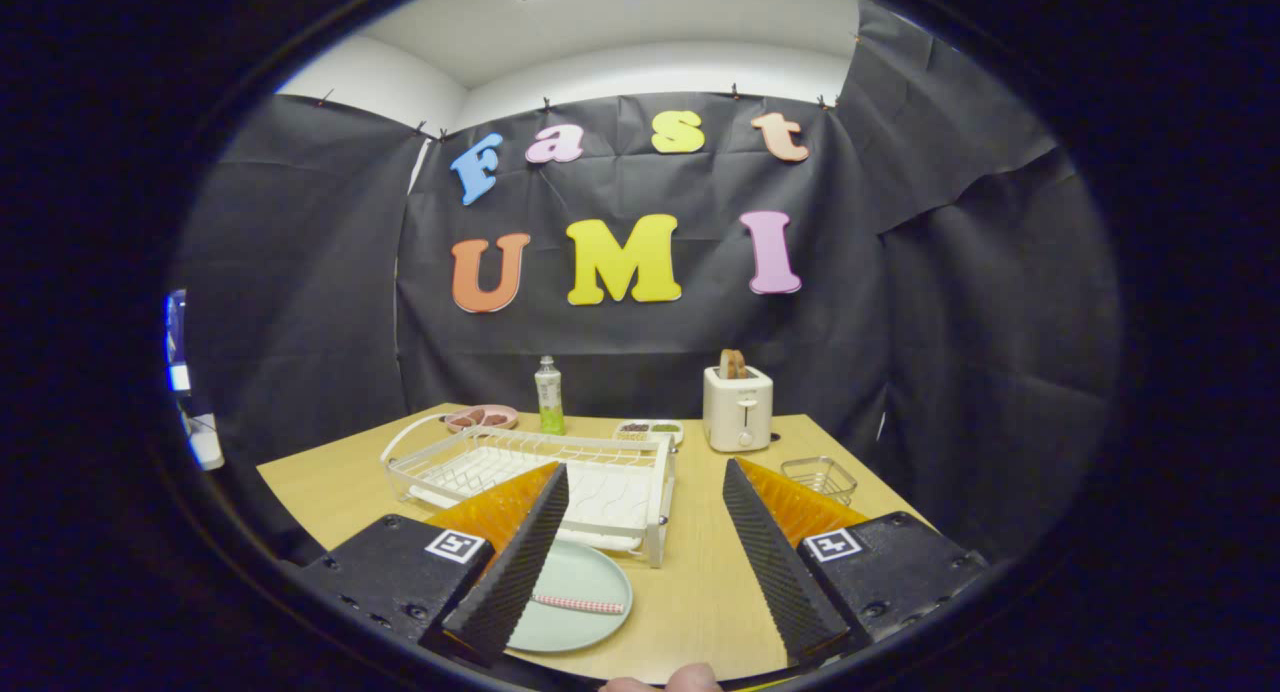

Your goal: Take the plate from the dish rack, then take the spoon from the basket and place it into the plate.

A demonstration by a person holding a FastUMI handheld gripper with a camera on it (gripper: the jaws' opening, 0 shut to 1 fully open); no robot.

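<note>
The plate point(575, 597), pale green, lies flat on the tabletop point(700, 592) just in front of the dish rack point(540, 477), partly hidden behind the left finger of the gripper point(640, 562). Across the plate rests the spoon point(578, 604), of which a slender pink patterned handle shows; its bowl appears to be covered by the finger. The gripper is open, its two fingers spread well apart with nothing between them but bare tabletop. The white wire dish rack stands beyond the left finger and holds no dishes that can be made out. The small wire basket point(820, 477) sits beyond the right finger, near the tabletop's right edge. Farther back stand a white toaster point(738, 408) with bread in its slots, a green-and-white bottle point(548, 396), a shallow pink dish point(483, 417), and a divided tray point(650, 430). A fingertip point(690, 678) shows at the near edge.
</note>
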